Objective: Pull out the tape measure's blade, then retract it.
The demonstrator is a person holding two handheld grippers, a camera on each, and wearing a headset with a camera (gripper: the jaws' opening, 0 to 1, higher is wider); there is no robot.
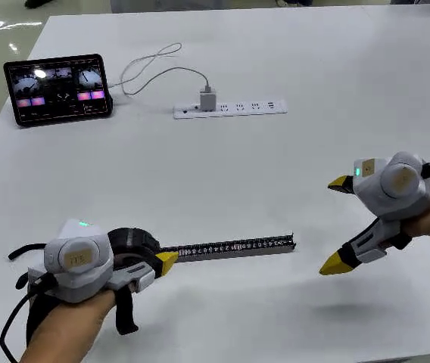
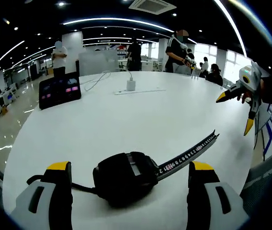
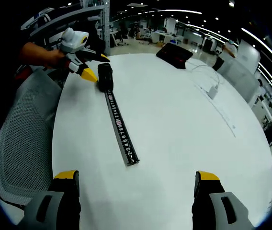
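The tape measure case [image 2: 126,178] is placed on the white surface [image 1: 275,166], at the person's left, and its blade [image 1: 230,246] is laid out flat from the case towards the right. The long axis of the blade is thus directed across the front of the person, almost from one tool to the other.

The left tool [image 2: 130,167] is set around the case. Its jaws are opened wide, one on each side, and a gap is seen between each jaw and the case, so nothing is gripped by it. One yellow tip is found just beside the root of the blade.

The right tool [image 1: 336,224] is held above the surface, apart from the free end of the blade [image 3: 132,160], which is pointed towards it. Its jaws are also spread wide and nothing is held between them.

The pulling out is judged to be done, and the retraction not yet. For that step the case is nearer to the left tool, the blade's end to the right one.
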